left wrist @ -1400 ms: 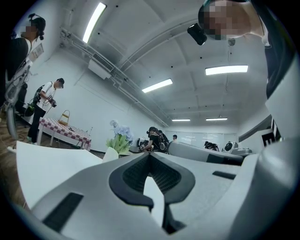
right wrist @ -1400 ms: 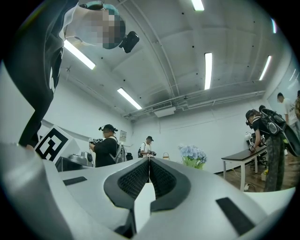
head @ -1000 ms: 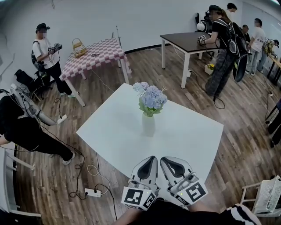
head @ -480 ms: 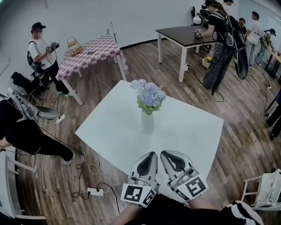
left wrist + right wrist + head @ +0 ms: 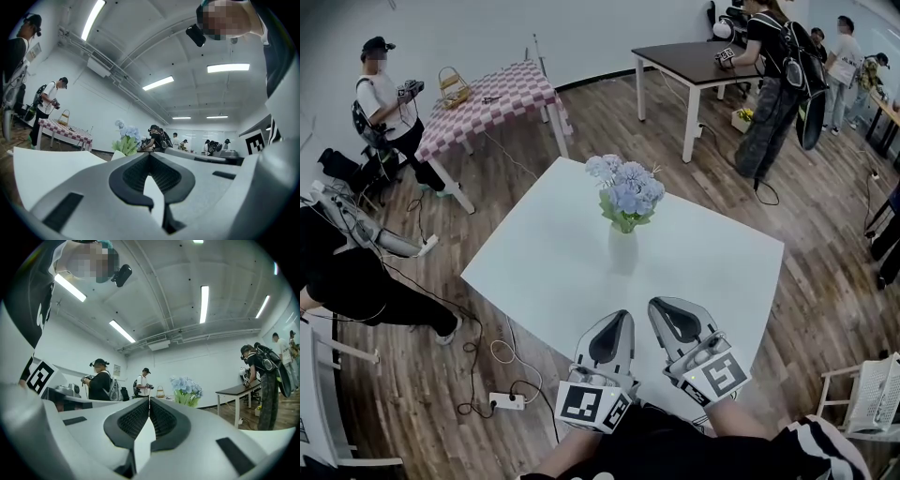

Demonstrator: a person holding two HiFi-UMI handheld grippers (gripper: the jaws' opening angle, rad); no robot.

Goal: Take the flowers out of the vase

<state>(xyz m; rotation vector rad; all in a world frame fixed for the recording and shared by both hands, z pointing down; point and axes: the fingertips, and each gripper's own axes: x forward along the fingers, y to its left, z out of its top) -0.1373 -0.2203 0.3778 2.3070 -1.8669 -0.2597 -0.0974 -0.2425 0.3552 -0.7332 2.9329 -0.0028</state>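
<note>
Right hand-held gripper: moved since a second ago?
Yes. The right hand-held gripper has advanced across the white table toward the vase, narrowing the gap to it.

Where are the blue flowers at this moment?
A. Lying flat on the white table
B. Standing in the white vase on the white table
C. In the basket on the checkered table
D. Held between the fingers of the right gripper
B: the flowers stand upright in the vase on the white table; the right gripper is shut and empty, short of them.
</note>
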